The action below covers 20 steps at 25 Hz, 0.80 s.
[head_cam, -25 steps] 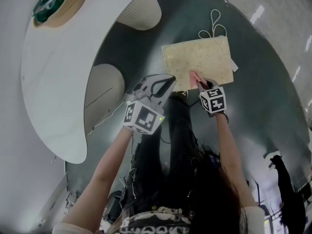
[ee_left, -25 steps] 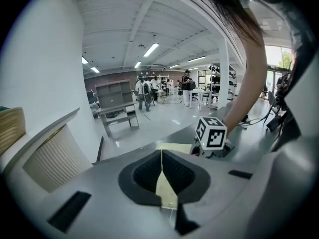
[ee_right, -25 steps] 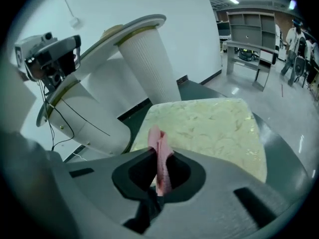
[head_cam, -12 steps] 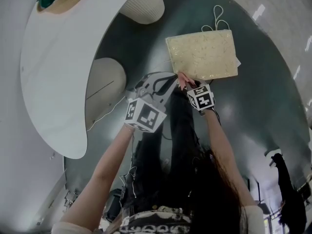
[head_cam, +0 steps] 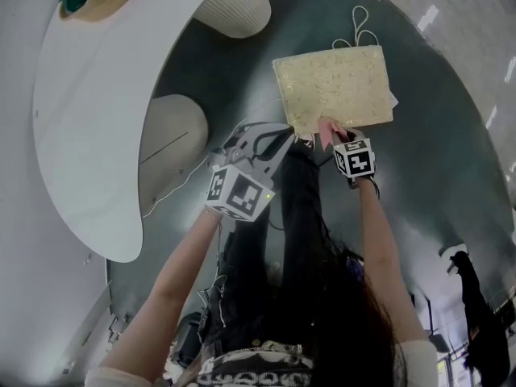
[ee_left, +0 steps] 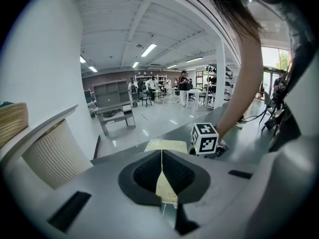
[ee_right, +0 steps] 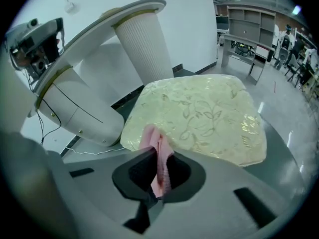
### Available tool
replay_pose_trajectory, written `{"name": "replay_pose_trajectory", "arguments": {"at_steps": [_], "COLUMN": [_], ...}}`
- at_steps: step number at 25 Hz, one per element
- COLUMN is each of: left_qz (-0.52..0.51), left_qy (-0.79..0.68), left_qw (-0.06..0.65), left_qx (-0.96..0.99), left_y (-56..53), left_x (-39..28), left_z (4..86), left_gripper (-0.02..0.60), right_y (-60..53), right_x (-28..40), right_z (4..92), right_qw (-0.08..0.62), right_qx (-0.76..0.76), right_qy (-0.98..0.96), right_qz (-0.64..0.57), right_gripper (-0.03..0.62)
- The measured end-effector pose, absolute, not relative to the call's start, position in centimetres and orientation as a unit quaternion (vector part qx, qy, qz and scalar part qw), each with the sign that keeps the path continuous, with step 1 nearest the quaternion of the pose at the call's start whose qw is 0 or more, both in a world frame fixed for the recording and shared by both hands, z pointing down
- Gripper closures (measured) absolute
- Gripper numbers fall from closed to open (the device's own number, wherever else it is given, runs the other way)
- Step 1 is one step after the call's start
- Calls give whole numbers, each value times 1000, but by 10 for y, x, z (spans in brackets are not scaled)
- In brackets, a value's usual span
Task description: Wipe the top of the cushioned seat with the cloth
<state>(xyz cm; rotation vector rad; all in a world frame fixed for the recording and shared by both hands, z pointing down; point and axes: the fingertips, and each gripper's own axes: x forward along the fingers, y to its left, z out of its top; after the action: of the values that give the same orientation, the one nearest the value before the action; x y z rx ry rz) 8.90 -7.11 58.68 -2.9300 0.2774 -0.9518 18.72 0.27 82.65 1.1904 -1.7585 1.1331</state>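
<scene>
Grey floor (head_cam: 439,192); right tongs (ee_right: 158,176) pinch pink cloth (ee_right: 151,139) at cushioned seat (head_cam: 337,85) edge.

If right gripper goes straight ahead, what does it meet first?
Likely the cushioned seat's near edge: the right gripper, shut on the pink cloth, points at it, cloth tip leading.

The left gripper (head_cam: 274,139) and right gripper (head_cam: 330,135) are grey shells with dark ribbed fingers (ee_left: 145,173) and black-and-white marker cubes (head_cam: 238,193); the person wears pale short sleeves (head_cam: 415,365), dark trousers (head_cam: 274,240) and a patterned waistband (head_cam: 258,355).
</scene>
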Motion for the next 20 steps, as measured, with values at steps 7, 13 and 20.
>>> {"name": "replay_pose_trajectory", "arguments": {"at_steps": [7,13,20], "left_qz": [-308,-307,-307], "left_qy": [78,50,27], "left_qw": [25,32,39], "left_qx": [-948,-950,-951], "left_y": [-71,-65,-63], "left_x": [117,146,175], "left_z": [590,590,589], "left_gripper": [575,575,575], "right_y": [11,21,31], "right_x": [278,348,396], "right_z": [824,822,821], "right_qw": [354,348,344], "right_qx": [526,573,596], "right_qy": [-630,-583,-558], "right_qz": [449,458,463], "right_gripper": [582,582,582]}}
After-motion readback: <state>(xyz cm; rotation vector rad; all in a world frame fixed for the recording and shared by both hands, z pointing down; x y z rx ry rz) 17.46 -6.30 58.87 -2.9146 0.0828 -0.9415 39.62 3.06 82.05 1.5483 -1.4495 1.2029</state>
